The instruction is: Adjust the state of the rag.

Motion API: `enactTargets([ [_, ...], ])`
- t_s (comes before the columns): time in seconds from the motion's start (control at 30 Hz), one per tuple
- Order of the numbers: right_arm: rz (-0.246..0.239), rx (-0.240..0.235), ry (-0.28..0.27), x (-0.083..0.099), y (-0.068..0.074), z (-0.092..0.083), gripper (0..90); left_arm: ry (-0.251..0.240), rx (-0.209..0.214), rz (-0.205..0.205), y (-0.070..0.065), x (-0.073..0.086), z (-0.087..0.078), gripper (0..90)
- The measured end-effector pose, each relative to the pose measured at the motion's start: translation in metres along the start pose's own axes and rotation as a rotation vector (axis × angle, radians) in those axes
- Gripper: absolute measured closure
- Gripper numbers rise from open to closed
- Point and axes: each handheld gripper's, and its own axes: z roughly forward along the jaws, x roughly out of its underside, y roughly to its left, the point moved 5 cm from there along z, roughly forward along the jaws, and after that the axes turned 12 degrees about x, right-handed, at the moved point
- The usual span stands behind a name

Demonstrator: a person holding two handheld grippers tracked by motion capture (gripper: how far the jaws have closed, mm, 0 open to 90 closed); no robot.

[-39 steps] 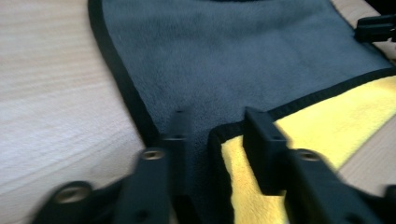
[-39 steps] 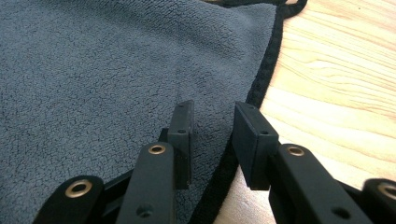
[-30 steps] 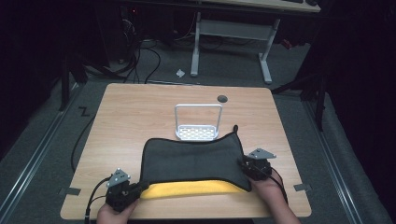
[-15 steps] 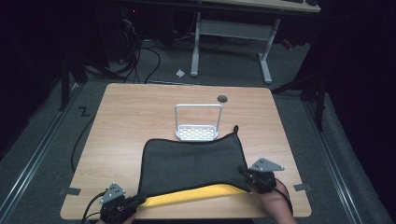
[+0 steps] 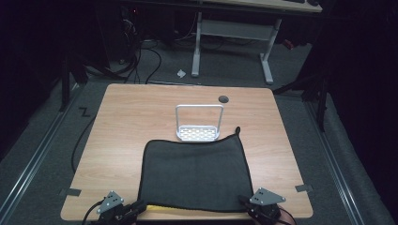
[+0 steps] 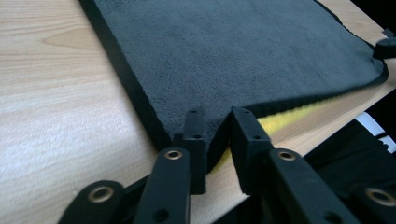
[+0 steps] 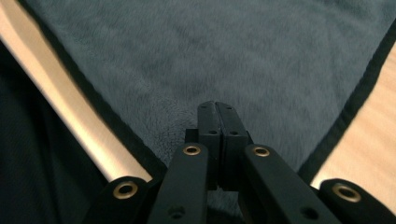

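Observation:
A dark grey cloth (image 5: 192, 173) with a black hem lies flat on the wooden table (image 5: 126, 122), its near edge at the table's front. A strip of yellow underside (image 6: 285, 119) peeks out along that near edge. My left gripper (image 5: 141, 206) is at the cloth's near left corner. In the left gripper view, the left gripper (image 6: 217, 114) is open a little, with the corner of the cloth (image 6: 233, 56) in the gap. My right gripper (image 5: 244, 202) is at the near right corner. In the right gripper view, the right gripper (image 7: 216, 106) is shut on the cloth (image 7: 210, 51), which puckers at the tips.
A small silver metal rack (image 5: 199, 133) with a perforated base and a hoop handle stands just beyond the cloth's far edge. A round cable hole (image 5: 223, 99) sits near the table's far edge. Bare wood flanks the cloth on both sides. Desk legs and cables lie on the floor beyond.
Both grippers drew the cloth's near edge toward the front of the table. The raised, bowed cloth now lies flat, and less yellow shows. The left jaws have parted.

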Motion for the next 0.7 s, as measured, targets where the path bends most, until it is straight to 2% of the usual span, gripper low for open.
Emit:
enactTargets([
  [0.17, 0.031, 0.015, -0.014, 0.000, -0.006, -0.001, 87.5, -0.045, 0.013, -0.015, 0.000, -0.005, -0.005, 65.8],
  [0.27, 0.052, 0.019, -0.018, 0.001, -0.009, 0.002, 80.2, -0.071, 0.019, -0.013, 0.001, -0.009, -0.009, 62.1],
  [0.37, 0.070, 0.055, -0.031, -0.004, -0.016, 0.005, 70.2, -0.095, 0.015, 0.002, 0.003, -0.014, -0.012, 60.1],
  [0.43, 0.080, 0.086, -0.041, -0.011, -0.022, 0.010, 64.3, -0.070, -0.012, 0.021, 0.009, -0.021, -0.008, 59.1],
  [0.5, 0.071, 0.115, -0.038, -0.022, -0.030, 0.021, 60.6, -0.030, -0.033, 0.030, 0.020, -0.034, 0.004, 59.8],
  [0.6, 0.077, 0.147, -0.013, -0.043, -0.046, 0.047, 60.8, 0.028, -0.070, 0.074, 0.035, -0.056, 0.030, 63.1],
  [0.7, 0.118, 0.170, 0.003, -0.065, -0.066, 0.077, 60.4, 0.068, -0.089, 0.109, 0.049, -0.075, 0.057, 62.9],
])
